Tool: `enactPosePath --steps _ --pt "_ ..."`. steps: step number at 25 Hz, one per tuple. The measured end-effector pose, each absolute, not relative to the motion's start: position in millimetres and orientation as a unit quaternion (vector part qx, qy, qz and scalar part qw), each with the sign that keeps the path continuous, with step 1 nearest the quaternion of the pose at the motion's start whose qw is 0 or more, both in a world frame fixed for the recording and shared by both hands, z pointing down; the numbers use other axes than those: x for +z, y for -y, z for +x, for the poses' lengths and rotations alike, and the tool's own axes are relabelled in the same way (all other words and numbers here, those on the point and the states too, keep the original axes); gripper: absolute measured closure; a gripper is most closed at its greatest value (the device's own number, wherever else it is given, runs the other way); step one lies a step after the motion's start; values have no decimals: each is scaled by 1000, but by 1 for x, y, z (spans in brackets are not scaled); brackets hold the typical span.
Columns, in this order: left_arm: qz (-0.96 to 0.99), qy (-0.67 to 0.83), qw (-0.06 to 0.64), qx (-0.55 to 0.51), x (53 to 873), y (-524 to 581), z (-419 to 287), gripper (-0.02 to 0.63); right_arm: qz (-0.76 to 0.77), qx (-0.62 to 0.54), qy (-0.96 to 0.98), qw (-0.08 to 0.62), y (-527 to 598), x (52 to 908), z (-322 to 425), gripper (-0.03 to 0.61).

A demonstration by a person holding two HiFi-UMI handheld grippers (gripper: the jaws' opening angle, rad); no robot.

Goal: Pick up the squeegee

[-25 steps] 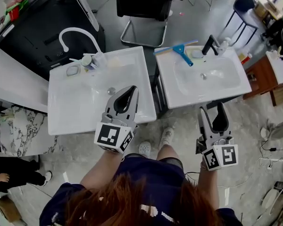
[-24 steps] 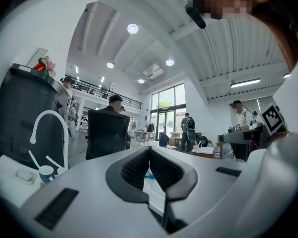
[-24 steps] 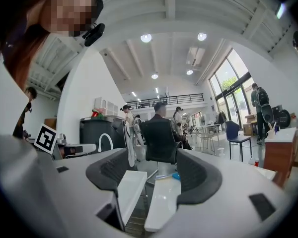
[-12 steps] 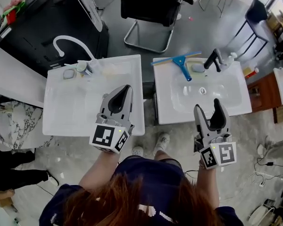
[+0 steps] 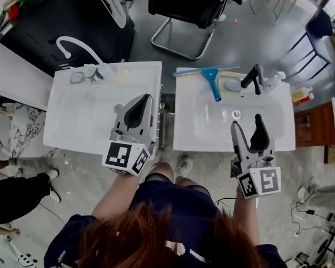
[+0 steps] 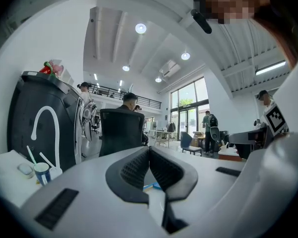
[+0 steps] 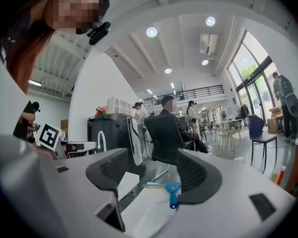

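The squeegee (image 5: 211,76), blue with a long pale blade, lies across the back rim of the right white sink (image 5: 184,133), its handle pointing into the basin. My right gripper (image 5: 247,121) is open over that sink's front rim, well short of the squeegee. In the right gripper view the squeegee (image 7: 173,190) shows between the open jaws of the right gripper (image 7: 151,162), far ahead. My left gripper (image 5: 147,97) is shut with nothing in it, above the right front part of the left sink (image 5: 67,116). A sliver of the squeegee (image 6: 151,186) shows below the shut left gripper (image 6: 149,150).
A black faucet (image 5: 253,76) and a soap dish (image 5: 233,85) stand right of the squeegee. The left sink has a white curved faucet (image 5: 72,42) and a cup (image 5: 90,71). A black office chair (image 5: 184,4) stands behind the sinks. Bottles (image 5: 301,96) stand at the right.
The view has shifted so that both sinks sit lower and further left. My right gripper has come forward from below the sink's front edge to over its rim. The left gripper stays shut.
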State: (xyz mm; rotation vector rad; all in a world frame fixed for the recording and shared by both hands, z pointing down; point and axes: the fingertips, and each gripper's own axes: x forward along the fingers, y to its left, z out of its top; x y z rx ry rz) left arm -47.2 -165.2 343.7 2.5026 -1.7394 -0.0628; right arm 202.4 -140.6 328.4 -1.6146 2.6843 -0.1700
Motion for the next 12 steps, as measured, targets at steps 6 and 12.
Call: enactPosePath --steps 6,12 --pt "818 573 49 -5 349 183 -36 594 -508 -78 -858 2 159 344 209 268" --pt "832 552 48 -9 344 215 -30 594 -517 -74 -853 0 185 335 202 268"
